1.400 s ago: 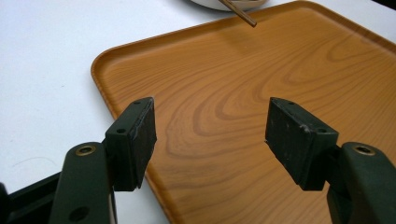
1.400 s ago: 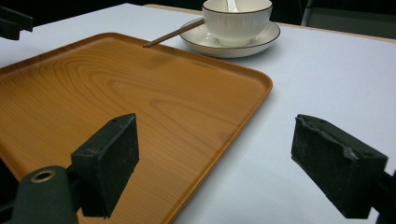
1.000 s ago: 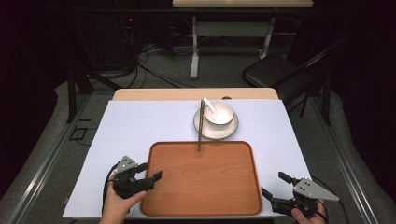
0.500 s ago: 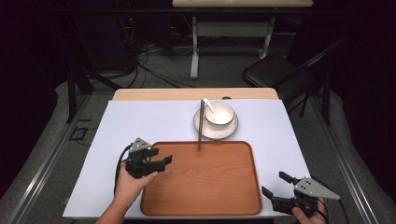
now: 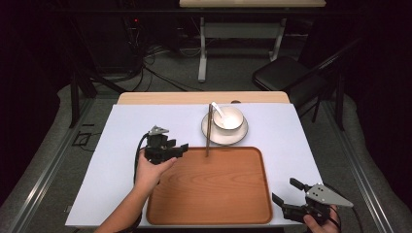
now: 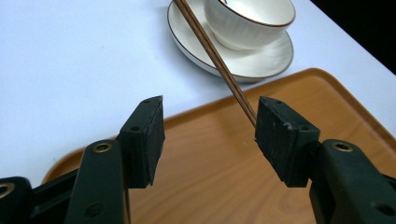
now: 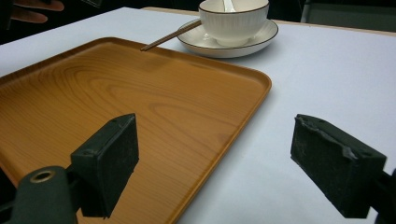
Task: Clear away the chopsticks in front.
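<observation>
A pale blue tabletop [image 5: 121, 145] carries a wooden tray [image 5: 214, 194] near its front edge. Just behind the tray sits a white saucer [image 5: 224, 132], touching or almost touching the tray's far rim.

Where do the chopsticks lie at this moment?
In the high view the chopsticks lie at the table's middle, far ends on the saucer's left rim, near tips over the wooden tray's far edge.
</observation>
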Demonstrator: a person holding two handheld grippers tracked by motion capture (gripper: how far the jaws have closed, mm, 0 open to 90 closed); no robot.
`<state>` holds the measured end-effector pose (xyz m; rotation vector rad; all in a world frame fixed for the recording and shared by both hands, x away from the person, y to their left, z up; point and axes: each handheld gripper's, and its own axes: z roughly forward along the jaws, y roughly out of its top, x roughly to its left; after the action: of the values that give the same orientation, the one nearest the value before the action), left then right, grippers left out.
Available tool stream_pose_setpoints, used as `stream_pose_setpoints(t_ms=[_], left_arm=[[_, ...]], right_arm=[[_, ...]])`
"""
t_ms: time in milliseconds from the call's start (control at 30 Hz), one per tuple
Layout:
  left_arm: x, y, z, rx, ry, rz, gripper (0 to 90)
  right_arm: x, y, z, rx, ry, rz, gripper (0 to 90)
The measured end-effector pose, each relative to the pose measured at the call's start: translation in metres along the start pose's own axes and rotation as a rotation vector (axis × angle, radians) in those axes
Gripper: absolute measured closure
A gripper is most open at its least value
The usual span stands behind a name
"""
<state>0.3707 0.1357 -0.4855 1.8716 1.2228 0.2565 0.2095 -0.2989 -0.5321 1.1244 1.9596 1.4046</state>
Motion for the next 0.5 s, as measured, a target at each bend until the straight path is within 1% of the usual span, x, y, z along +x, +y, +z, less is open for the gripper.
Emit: stream_pose_setpoints(t_ms=[100, 167, 200, 233, 267, 333, 367, 400, 433, 467, 500], left_arm=[[0.001, 0.005, 0.008, 0.000, 0.014, 0.006, 42.3], [0.002, 0.008, 0.014, -0.004, 0.009, -0.011, 42.4], [0.002, 0.008, 0.014, -0.004, 0.009, -0.011, 42.4], [0.002, 0.009, 0.017, -0.006, 0.014, -0.022, 42.4], [0.002, 0.012, 0.022, 0.008, 0.009, -0.034, 43.0], [0.002, 0.014, 0.024, 0.012, 0.003, -0.042, 43.0], [0.002, 0.016, 0.028, 0.013, 0.004, -0.057, 42.9], [0.002, 0.016, 0.028, 0.013, 0.004, -0.057, 42.9], [0.001, 0.020, 0.033, 0.011, 0.003, -0.073, 42.9], [0.001, 0.021, 0.035, 0.009, 0.008, -0.078, 42.9], [0.000, 0.024, 0.038, 0.018, 0.014, -0.084, 42.6]], right_arm=[[0.000, 0.000, 0.000, -0.001, 0.000, 0.003, 14.8], [0.000, 0.000, 0.000, -0.001, 0.000, 0.000, 14.9], [0.000, 0.000, 0.000, -0.001, 0.000, 0.000, 14.9], [0.000, 0.000, 0.000, -0.001, 0.000, 0.000, 14.8], [0.000, 0.000, 0.000, 0.000, 0.001, -0.001, 14.9], [0.000, 0.000, 0.000, -0.003, 0.001, -0.002, 14.9], [0.000, 0.000, 0.000, -0.003, 0.001, -0.003, 14.9], [0.000, 0.000, 0.000, -0.003, 0.001, -0.003, 14.9], [0.000, 0.000, -0.001, -0.002, 0.001, -0.001, 14.9], [0.000, 0.000, -0.001, -0.001, 0.001, -0.001, 14.9], [0.000, 0.000, 0.000, -0.001, 0.001, -0.001, 14.9]])
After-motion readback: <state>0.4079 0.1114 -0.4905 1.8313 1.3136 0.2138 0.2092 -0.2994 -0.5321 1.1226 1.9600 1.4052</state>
